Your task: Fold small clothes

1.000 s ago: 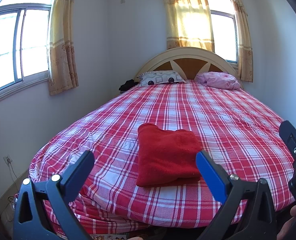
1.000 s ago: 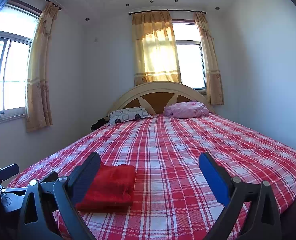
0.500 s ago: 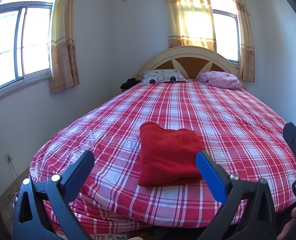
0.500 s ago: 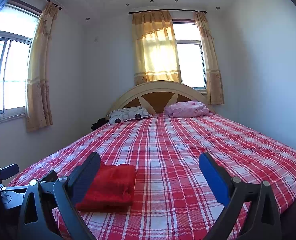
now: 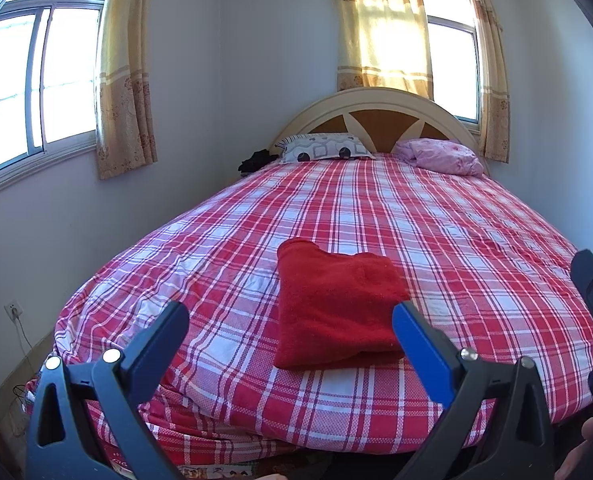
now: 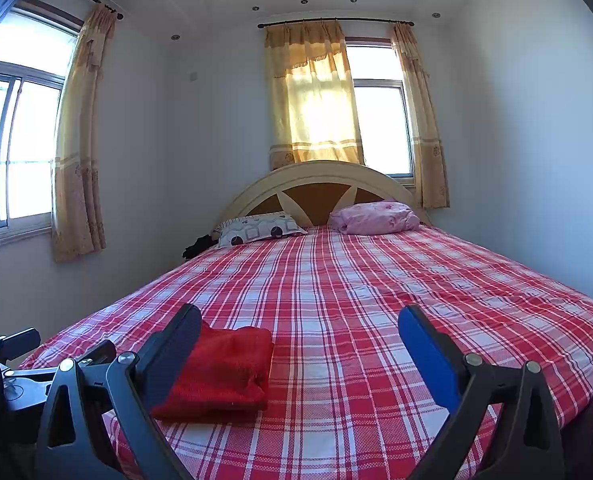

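Item: red garment (image 5: 336, 306), a thick, fleecy-looking cloth, already doubled into a compact, roughly square bundle.

Location: on the plaid bed (image 5: 476, 240), near its foot edge and somewhat toward the left side; well apart from the patterned pillow (image 5: 324, 148) and pink pillow (image 5: 440, 154) at the headboard end. In the right wrist view the same bundle (image 6: 224, 372) sits low and left, partly behind that tool's left finger.

Handling (judged, not tested): soft, light and limp; not fragile, not slippery, since the nap should give the pads some bite. Stacked layers will likely slide over one another if only the top ply is pinched. Best hold appears to be at a corner or along the thick near edge where the plies meet, taking all layers together; the rounded far-left corner looks looser and less reliable.

Left gripper (image 5: 292, 328): fingers spread wide, holding nothing. It hangs above the foot edge; the bundle lies just ahead, framed between the two fingers, not touched.

Right gripper (image 6: 300, 332): likewise spread wide and unloaded, aimed up the middle of the bed; the bundle is off to its left, beside rather than between the fingers (contact cannot be ruled in from this angle, but it seems apart).

Status: fold appears finished or nearly so.
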`<state>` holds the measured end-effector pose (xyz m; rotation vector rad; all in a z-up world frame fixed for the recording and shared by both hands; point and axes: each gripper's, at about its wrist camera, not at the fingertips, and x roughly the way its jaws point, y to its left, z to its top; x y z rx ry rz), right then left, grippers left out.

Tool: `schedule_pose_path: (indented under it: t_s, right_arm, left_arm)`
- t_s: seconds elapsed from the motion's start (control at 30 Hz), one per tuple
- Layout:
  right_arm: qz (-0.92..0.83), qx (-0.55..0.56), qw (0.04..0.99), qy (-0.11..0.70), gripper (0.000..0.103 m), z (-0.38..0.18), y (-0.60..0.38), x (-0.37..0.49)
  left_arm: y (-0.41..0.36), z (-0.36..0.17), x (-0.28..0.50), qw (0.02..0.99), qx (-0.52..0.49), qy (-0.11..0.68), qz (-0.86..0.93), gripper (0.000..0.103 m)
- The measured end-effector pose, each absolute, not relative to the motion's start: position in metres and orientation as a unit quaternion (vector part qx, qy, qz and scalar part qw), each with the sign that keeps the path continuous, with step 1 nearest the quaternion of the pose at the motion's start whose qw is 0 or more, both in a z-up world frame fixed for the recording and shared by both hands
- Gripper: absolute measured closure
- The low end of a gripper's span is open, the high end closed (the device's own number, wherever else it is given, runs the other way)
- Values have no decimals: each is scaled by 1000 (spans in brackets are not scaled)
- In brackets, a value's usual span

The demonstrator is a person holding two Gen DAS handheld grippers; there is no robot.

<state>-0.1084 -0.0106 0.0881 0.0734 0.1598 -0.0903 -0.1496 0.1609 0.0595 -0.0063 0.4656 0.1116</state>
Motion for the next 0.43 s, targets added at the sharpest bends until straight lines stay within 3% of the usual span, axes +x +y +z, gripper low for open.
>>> schedule_pose_path:
  t_s: [0.43]
  right_arm:
    - [-50, 41, 994, 89, 4, 83, -14, -104]
  left_arm:
    - [160, 51, -141, 965, -5, 257, 44, 0]
